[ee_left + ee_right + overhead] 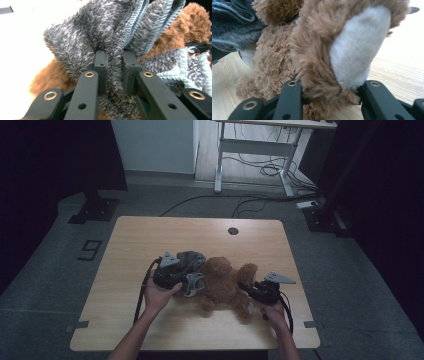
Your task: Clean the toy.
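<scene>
- Black jaws of the left gripper (114, 72) are being seen pinched narrowly on a fold of the grey fuzzy garment (100, 32), which is being bunched between the pads.
- Brown teddy bear (222, 282) is being kept lying on the wooden table (150, 240), just beside and behind that garment.
- One bear foot (354, 50), with its pale sole, is being gripped between the jaws of the right gripper (329, 87) at the bear's other end.
</scene>
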`<state>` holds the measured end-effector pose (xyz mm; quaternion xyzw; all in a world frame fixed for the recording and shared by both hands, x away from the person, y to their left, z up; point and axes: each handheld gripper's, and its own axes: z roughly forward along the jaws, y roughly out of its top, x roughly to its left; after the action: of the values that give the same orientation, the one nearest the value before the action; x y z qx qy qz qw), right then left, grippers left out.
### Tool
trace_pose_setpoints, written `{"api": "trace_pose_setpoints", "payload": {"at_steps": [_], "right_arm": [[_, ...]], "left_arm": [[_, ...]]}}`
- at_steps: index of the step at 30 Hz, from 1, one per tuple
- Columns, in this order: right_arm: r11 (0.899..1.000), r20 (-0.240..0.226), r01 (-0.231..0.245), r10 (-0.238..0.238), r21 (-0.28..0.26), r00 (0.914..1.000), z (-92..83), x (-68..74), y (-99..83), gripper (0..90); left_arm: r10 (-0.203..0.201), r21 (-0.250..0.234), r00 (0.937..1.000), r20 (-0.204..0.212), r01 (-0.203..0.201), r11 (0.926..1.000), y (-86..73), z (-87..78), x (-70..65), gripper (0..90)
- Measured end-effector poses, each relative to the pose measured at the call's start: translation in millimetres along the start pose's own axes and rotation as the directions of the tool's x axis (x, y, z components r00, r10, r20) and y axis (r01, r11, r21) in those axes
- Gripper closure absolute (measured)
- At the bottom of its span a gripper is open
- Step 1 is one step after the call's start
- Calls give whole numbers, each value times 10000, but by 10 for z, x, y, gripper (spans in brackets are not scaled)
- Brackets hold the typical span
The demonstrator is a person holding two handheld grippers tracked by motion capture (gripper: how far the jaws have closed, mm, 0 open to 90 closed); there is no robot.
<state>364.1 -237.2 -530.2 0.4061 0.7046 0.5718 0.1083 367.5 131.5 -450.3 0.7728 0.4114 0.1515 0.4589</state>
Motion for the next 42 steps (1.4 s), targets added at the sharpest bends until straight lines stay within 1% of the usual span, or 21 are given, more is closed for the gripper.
{"api": "trace_pose_setpoints", "payload": {"at_steps": [2, 5, 8, 11, 12, 14, 17, 18, 21, 23, 24, 25, 27, 28, 29, 31, 32, 34, 38, 40, 42], "right_arm": [[10000, -1, 7, -7, 16, 10000, 0, 1, 0, 644], [10000, 15, 2, -2, 20, 10000, 1, -5, -2, 644], [10000, 13, -13, 13, 25, 10000, 4, -6, -3, 644], [10000, 40, -49, 49, 50, 10000, 3, 3, 3, 645], [10000, 63, -28, 27, 65, 10000, 2, 8, 6, 645], [10000, 92, -40, 40, 58, 10000, 1, 8, 8, 646], [10000, 85, -48, 48, 46, 10000, 2, 6, 7, 646], [10000, 84, -44, 44, 43, 10000, 1, 7, 6, 646], [10000, 85, -27, 27, 31, 10000, -5, 9, 4, 646], [10000, 85, -9, 8, 41, 10000, -12, 6, 3, 645], [10000, 84, -14, 14, 37, 10000, -14, 3, 2, 645], [10000, 80, -34, 34, 36, 10000, -14, 0, 0, 645], [10000, 54, -48, 48, 31, 10000, -13, -3, -1, 645], [10000, 42, -46, 46, 18, 10000, -11, -1, -1, 645], [10000, 27, -52, 52, -5, 10000, -6, 2, -1, 645], [10000, 15, -28, 28, 52, 10000, -1, 10, 3, 645], [10000, 17, -26, 26, 48, 10000, 1, 14, 2, 645], [10000, 21, -32, 32, 68, 10000, -2, 13, -1, 645], [9999, 17, -90, 90, 74, 10000, 4, 4, -10, 645], [9999, 30, -138, 138, 67, 9999, 9, 1, -14, 645], [9998, 19, -157, 157, 75, 9999, 11, -5, -15, 645]], "left_arm": [[-192, -83, 9998, -108, 191, 9998, -27, -48, 75, 769], [-363, -33, 9985, -416, 362, 9993, -58, -117, 193, 770], [-582, 31, 9973, -438, 584, 9983, -115, -152, 283, 769], [-634, -8, 9970, -438, 634, 9980, -105, -181, 300, 769], [-634, -69, 9971, -410, 632, 9980, -85, -188, 289, 769], [-464, -149, 9982, -382, 459, 9988, -13, -192, 235, 769], [-167, -249, 9996, -240, 161, 9996, 137, -149, 102, 769], [-19, -251, 9998, -177, 15, 9997, 197, -101, 37, 769], [294, -57, 9995, -132, -295, 9995, 299, 56, -93, 768], [466, 263, 9986, -265, -459, 9986, 324, 186, -136, 767], [519, 460, 9979, -381, -501, 9977, 318, 243, -135, 767], [458, 582, 9978, -472, -430, 9974, 301, 286, -119, 767], [319, 660, 9981, -535, -284, 9974, 258, 312, -54, 767], [430, 732, 9968, -675, -381, 9966, 237, 309, -34, 766], [590, 793, 9950, -811, -526, 9955, 220, 293, -20, 766], [615, 762, 9945, -853, -551, 9956, 200, 242, -1, 766], [676, 749, 9935, -916, -608, 9953, 194, 209, 7, 766], [660, 685, 9925, -1034, -590, 9959, 178, 142, 50, 766], [364, 618, 9902, -1350, -282, 9977, 103, 7, 221, 767], [189, 634, 9870, -1597, -89, 9980, 38, -53, 323, 767], [-247, 569, 9892, -1442, 332, 9978, -51, -89, 420, 767]]}}
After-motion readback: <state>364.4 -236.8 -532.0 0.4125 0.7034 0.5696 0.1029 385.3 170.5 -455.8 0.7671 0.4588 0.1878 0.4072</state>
